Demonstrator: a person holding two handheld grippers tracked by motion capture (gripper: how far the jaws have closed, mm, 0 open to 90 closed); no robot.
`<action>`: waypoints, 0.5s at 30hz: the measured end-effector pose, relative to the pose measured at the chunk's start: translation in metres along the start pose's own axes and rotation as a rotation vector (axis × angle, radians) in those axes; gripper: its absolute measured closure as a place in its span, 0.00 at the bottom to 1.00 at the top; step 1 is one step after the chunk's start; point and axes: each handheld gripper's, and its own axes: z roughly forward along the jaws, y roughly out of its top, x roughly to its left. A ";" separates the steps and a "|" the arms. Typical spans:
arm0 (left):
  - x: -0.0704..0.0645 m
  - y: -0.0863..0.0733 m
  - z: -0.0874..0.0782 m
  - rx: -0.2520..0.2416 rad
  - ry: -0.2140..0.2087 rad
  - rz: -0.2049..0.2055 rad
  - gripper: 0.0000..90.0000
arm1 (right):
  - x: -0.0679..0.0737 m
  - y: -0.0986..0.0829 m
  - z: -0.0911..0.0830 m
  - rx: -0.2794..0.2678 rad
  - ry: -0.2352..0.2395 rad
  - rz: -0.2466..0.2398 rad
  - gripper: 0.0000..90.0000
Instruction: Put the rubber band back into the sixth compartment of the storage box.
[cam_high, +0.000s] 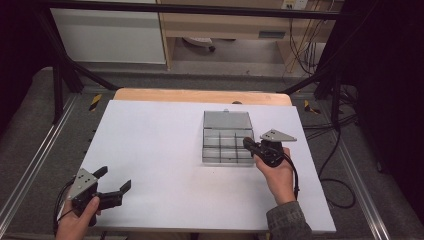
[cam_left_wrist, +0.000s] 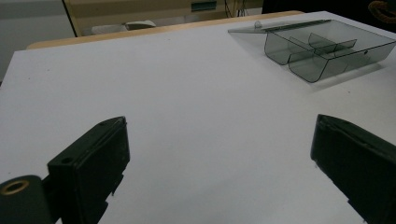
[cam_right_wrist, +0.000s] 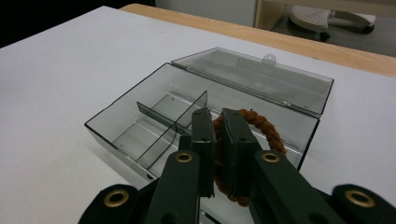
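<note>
A clear grey compartment box (cam_high: 227, 145) stands right of the table's middle, its lid (cam_high: 227, 120) folded back flat behind it. My right gripper (cam_high: 248, 144) reaches over the box's right near corner. In the right gripper view it (cam_right_wrist: 215, 120) is shut on a brown braided rope ring (cam_right_wrist: 264, 127), which hangs over the box (cam_right_wrist: 135, 135) in front of the lid (cam_right_wrist: 252, 79). Whether the ring touches the box I cannot tell. My left gripper (cam_high: 114, 179) rests open at the near left corner, nothing between its jaws (cam_left_wrist: 219, 135), with the box (cam_left_wrist: 327, 53) far off to its right.
A white sheet (cam_high: 160, 160) covers the wooden table (cam_high: 200, 95). Black frame posts (cam_high: 57, 85) stand at the far corners, and cables (cam_high: 335, 165) trail on the floor to the right. A chair base (cam_right_wrist: 327, 18) sits beyond the table.
</note>
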 end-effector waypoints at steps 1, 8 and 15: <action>0.000 0.000 0.000 0.001 0.001 0.001 0.05 | 0.000 0.000 0.001 0.004 0.001 0.000 0.93; 0.000 0.000 0.000 0.001 0.000 0.001 0.05 | 0.002 -0.003 0.005 0.027 0.005 -0.006 0.93; 0.000 0.000 0.000 0.001 0.000 0.000 0.05 | 0.001 -0.005 0.007 0.040 0.006 -0.003 0.93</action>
